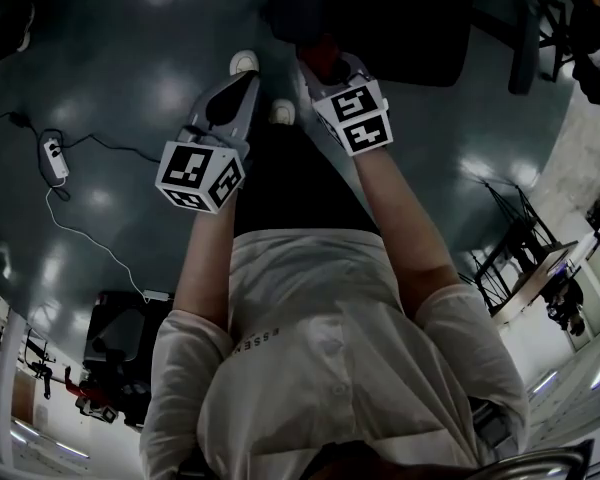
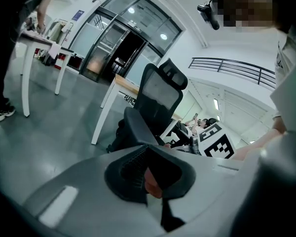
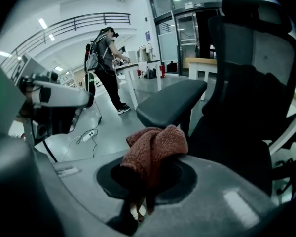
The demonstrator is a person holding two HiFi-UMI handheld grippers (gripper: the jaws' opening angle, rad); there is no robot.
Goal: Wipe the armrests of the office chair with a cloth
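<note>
The reddish knitted cloth (image 3: 155, 149) is bunched between the fingers of my right gripper (image 3: 147, 179), which are clamped on it. It sits just short of the dark armrest (image 3: 172, 105) of the black office chair (image 3: 251, 83). My left gripper (image 2: 150, 174) is beside it, fingers closed together on nothing.

Each marker cube (image 1: 202, 176) carries black-and-white squares. The small print on my shirt (image 1: 330, 348) is too faint to read.

A power strip (image 1: 52, 158) with its cable lies on the grey floor (image 1: 130, 78) to my left. Farther off, a person with a backpack (image 3: 104, 58) stands at a white tabletop (image 3: 133, 67).
</note>
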